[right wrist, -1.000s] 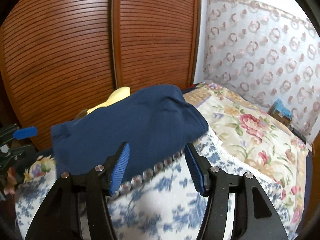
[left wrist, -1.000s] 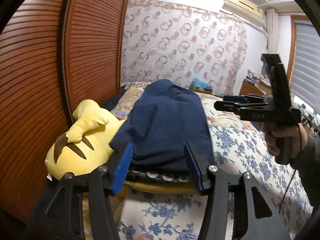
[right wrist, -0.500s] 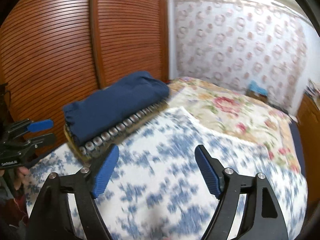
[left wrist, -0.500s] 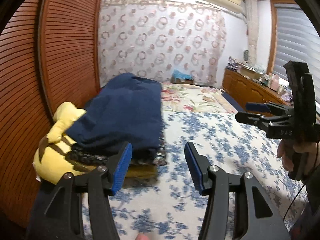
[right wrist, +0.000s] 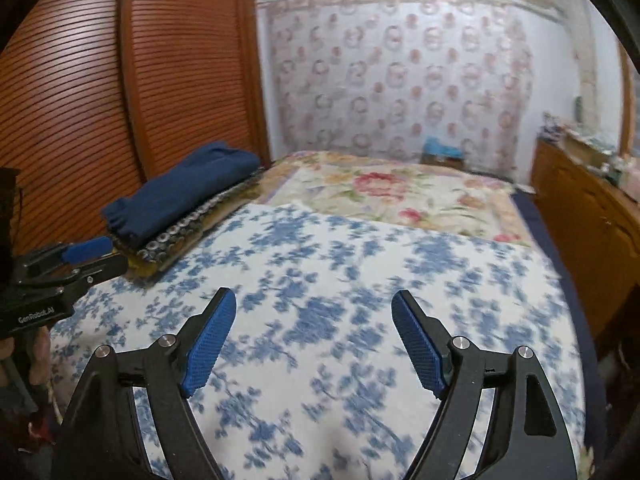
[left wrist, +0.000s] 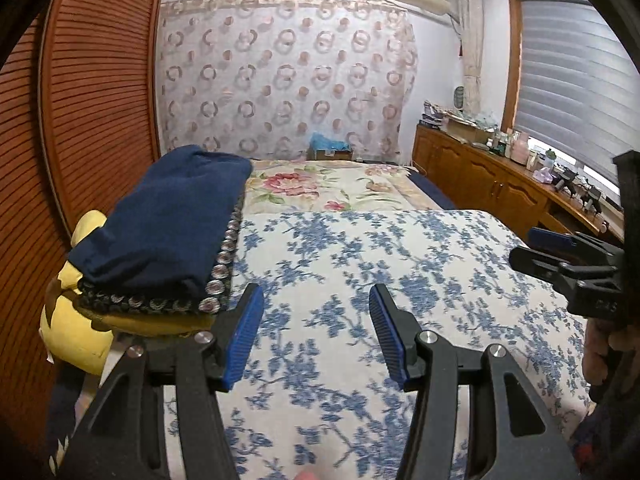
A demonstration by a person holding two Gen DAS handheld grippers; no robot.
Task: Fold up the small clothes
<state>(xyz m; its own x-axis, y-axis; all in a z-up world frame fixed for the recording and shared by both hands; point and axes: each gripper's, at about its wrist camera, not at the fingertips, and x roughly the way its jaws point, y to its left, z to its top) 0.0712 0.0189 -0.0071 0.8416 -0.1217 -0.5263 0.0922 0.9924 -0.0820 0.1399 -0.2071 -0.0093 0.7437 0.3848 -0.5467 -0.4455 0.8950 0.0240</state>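
Both tongs empty over the bed, folded stack parked at ten o'clock.

My left gripper and right gripper stand apart, the right having just opened wider, gripping nothing; the folded navy garment lies on the patterned cloths, so I judge it best to leave the stack undisturbed and seek the next piece over the blue-flowered bedspread.

Folded navy garment, flat atop patterned folded pile, bed's left edge, beside wardrobe

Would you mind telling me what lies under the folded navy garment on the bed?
The navy garment rests on a dark folded piece with silvery circles, itself atop a yellow plush. How much else is stacked there stays covered.
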